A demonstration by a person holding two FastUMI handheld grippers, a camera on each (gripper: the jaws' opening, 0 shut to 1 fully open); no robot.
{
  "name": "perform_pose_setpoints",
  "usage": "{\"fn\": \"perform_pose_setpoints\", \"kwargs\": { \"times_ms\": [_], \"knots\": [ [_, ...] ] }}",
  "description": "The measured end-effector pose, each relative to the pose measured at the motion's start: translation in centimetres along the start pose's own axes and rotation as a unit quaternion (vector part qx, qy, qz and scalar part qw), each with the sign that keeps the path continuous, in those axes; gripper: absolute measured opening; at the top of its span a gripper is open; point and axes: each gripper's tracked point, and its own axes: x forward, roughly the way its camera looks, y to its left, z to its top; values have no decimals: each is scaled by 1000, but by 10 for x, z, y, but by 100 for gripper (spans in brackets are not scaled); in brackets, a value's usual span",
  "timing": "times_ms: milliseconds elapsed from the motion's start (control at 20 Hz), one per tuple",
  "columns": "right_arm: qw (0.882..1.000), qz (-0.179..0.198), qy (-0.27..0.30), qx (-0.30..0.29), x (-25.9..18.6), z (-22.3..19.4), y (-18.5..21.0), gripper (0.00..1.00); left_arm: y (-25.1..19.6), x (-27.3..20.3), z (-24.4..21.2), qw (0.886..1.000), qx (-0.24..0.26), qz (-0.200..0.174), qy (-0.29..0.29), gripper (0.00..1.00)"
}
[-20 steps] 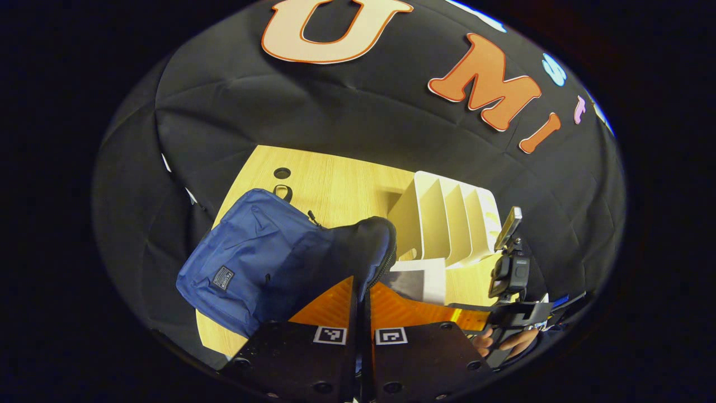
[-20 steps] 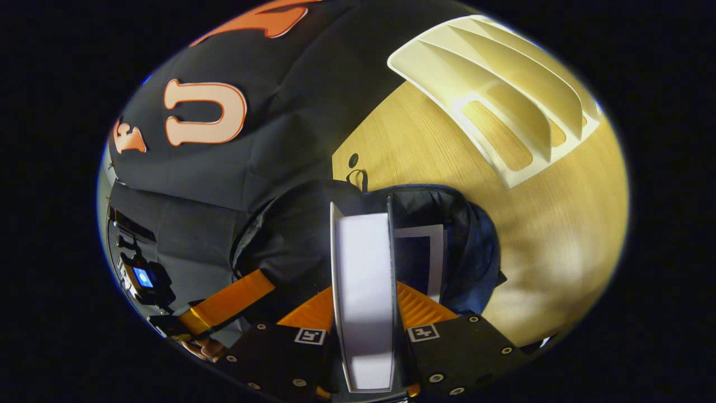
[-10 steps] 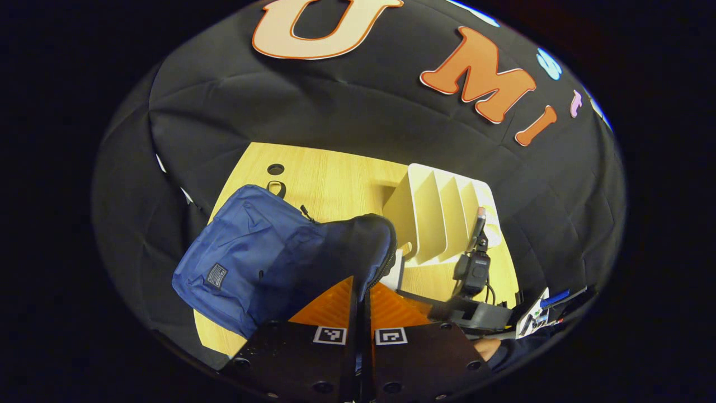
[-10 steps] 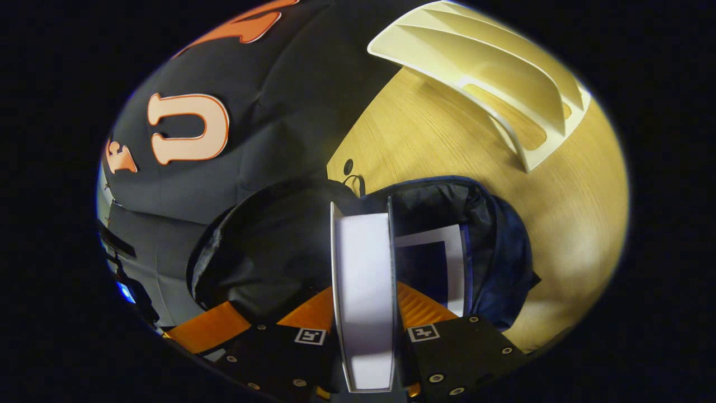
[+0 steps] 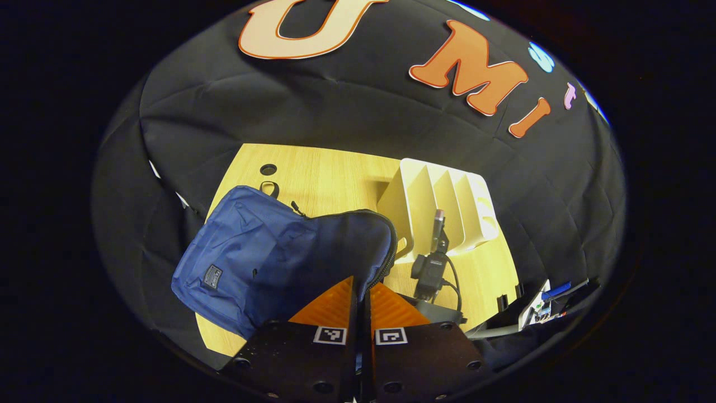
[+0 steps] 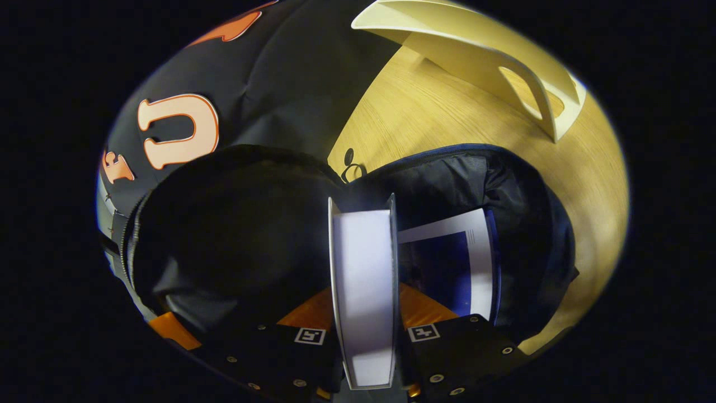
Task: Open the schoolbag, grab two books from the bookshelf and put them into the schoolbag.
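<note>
The blue schoolbag [image 5: 240,263] lies on the wooden table [image 5: 330,179]. My left gripper [image 5: 362,288] is shut on the zippered edge of its flap [image 5: 386,252] and holds it lifted. In the right gripper view my right gripper [image 6: 362,302] is shut on a book [image 6: 363,263], page edges facing me, its far end down in the bag's dark mouth [image 6: 520,212]. A second book [image 6: 447,268] with a blue cover and white border lies inside, just right of the held one. The right gripper's body [image 5: 433,268] shows behind the flap in the left gripper view.
The white slotted bookshelf [image 5: 442,207] stands to the right of the bag, its slots bare; it also sits at the top of the right gripper view, bookshelf [image 6: 503,73]. A round hole [image 5: 268,169] is in the table's far left. Black cloth walls surround the table.
My right gripper has carried the book closer and lower into the bag's mouth, so the opening looms larger. The left gripper keeps its hold on the flap.
</note>
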Motion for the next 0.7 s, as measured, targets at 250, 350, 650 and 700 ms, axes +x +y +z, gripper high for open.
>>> {"fn": "perform_pose_setpoints", "kwargs": {
  "times_ms": [250, 350, 650, 700],
  "knots": [
    [1000, 19, 13, 5, 17, -3, -2, 39, -3, 1, -2, 1000, 4, 1, 6, 5],
    [1000, 19, 14, 5, 17, -3, -1, 39, -3, 0, 0, 1000, 4, 4, 3, 5],
    [999, -39, 15, -1, 10, -3, -22, 53, 3, -2, -2, 1000, -10, 11, 0, 5],
    [999, -43, 11, -4, 10, -1, -23, 60, 3, -1, -3, 1000, -12, 10, 1, 5]
  ]
}}
